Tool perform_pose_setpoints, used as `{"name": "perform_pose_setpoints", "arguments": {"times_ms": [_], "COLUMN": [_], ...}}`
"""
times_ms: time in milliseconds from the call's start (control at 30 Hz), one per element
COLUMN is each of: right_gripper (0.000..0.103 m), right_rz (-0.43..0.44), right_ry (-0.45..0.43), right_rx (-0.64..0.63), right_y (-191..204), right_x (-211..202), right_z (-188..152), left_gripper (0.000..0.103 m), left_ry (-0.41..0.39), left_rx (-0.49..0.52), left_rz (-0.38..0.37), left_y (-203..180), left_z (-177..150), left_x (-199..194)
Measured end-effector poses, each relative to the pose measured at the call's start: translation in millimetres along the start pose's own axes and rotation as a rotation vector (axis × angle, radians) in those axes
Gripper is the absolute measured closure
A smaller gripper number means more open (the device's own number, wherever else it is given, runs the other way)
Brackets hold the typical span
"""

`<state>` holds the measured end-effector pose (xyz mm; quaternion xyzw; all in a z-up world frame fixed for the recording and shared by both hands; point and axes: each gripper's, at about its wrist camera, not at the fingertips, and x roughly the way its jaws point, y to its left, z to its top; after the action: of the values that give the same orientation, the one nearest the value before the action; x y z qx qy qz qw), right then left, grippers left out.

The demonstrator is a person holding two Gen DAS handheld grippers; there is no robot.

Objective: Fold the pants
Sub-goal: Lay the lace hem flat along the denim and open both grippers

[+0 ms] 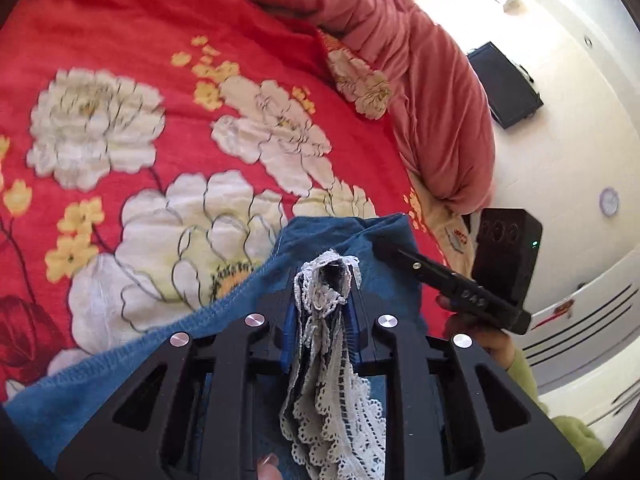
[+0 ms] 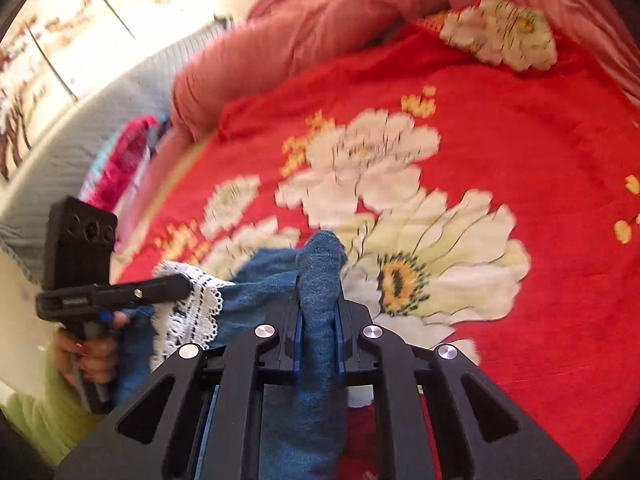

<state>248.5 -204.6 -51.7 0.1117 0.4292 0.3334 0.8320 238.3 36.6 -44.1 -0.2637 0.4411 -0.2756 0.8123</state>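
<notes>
The pants are blue denim (image 1: 132, 364) with a white lace trim (image 1: 332, 392), lifted over a red flowered blanket. My left gripper (image 1: 326, 280) is shut on the lace-trimmed edge, which hangs down between its jaws. My right gripper (image 2: 320, 280) is shut on a bunched fold of the blue denim (image 2: 320, 276). The left gripper also shows at the left of the right wrist view (image 2: 176, 284), pinching the lace (image 2: 192, 312). The right gripper shows at the right of the left wrist view (image 1: 384, 248), close beside the left one.
The red blanket with large white flowers (image 1: 168, 128) covers the bed. A rolled pink quilt (image 1: 420, 80) lies along its far edge. A grey cushion and bright folded cloth (image 2: 120, 160) sit at the left of the right wrist view. White wall and a dark screen (image 1: 504, 84) lie beyond.
</notes>
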Motion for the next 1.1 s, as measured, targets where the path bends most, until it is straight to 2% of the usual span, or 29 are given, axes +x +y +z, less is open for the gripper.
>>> {"name": "perform_pose_setpoints", "arguments": {"times_ms": [100, 200, 267, 333, 433, 500, 600, 733, 867, 1100], "right_gripper": [0.093, 0.092, 0.087, 0.086, 0.074, 0.059, 0.052, 0.045, 0.034, 0.029], "right_rz": [-0.003, -0.065, -0.107, -0.108, -0.14, -0.182, -0.205, -0.215, -0.226, -0.245], "right_ry": [-0.01, 0.05, 0.082, 0.079, 0.072, 0.051, 0.021, -0.031, -0.065, -0.083], "right_rx": [0.002, -0.012, -0.017, -0.004, -0.022, -0.04, -0.051, -0.044, -0.059, -0.112], "right_y": [-1.7, -4.1, -7.4, -9.6, -7.2, -2.1, 2.1, 8.2, 19.4, 44.2], "right_x": [0.2, 18.4, 28.6, 29.5, 27.7, 20.2, 7.9, -14.2, -31.2, -54.5], "right_z": [4.5, 3.2, -0.5, -1.7, -3.0, -3.4, -6.6, -15.0, -26.8, -49.9], "left_gripper": [0.09, 0.09, 0.088, 0.086, 0.085, 0.083, 0.079, 0.076, 0.063, 0.051], "left_ry": [-0.01, 0.014, 0.027, 0.033, 0.037, 0.031, 0.009, -0.012, -0.041, -0.085], "left_rx": [0.048, 0.033, 0.012, -0.003, 0.003, 0.02, 0.061, 0.066, 0.107, 0.178], "left_rz": [0.083, 0.134, 0.136, 0.136, 0.141, 0.153, 0.208, 0.221, 0.273, 0.298], "left_y": [-5.9, 2.8, 9.9, 14.5, 13.9, 10.7, 5.7, 3.7, -3.0, -26.0], "left_z": [1.2, 0.5, 1.1, 1.8, 2.1, 2.5, 3.1, 3.6, -0.1, -16.3], "left_x": [5.7, 16.2, 19.7, 20.5, 18.6, 15.8, 8.0, -2.4, -15.1, -34.7]}}
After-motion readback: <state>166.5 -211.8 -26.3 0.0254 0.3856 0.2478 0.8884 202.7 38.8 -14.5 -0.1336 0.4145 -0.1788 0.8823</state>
